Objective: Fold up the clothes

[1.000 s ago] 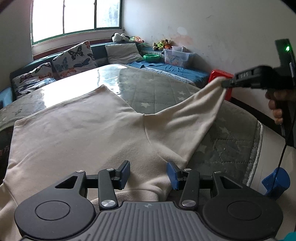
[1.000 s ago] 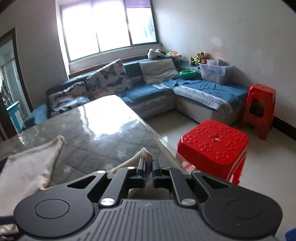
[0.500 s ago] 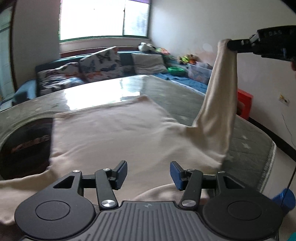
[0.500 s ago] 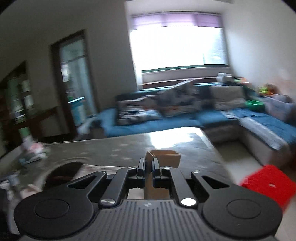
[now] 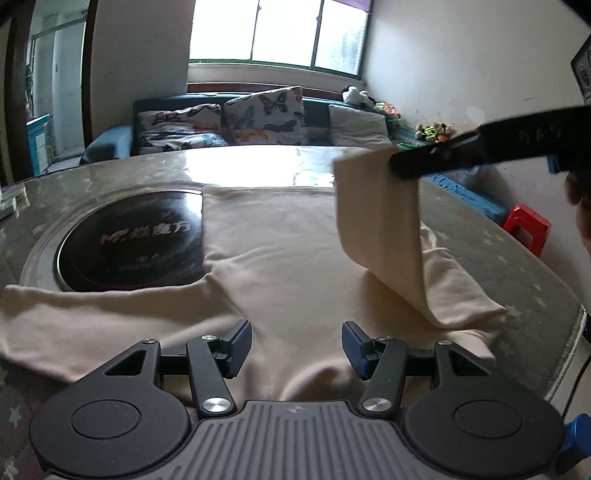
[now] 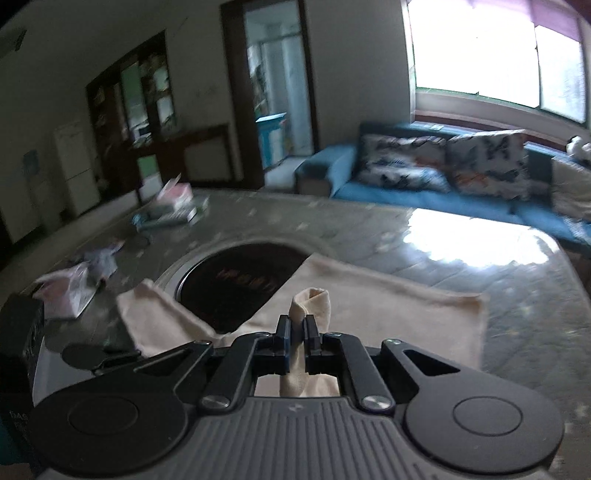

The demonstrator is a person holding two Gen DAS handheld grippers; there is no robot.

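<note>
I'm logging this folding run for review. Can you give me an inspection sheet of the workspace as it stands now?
Surface: table with a grey starred cover; round black cooktop set into it.
Job's things: cream sweatshirt spread flat, partly over the cooktop; one sleeve lifted and curled over the body.
Clutter: books and papers at the far end.
Grippers: left gripper open, low over the hem; right gripper shut on the sleeve.
Cables: thin dark cord by the table edge.
Surroundings: blue sofa, red stool, bright window.
</note>
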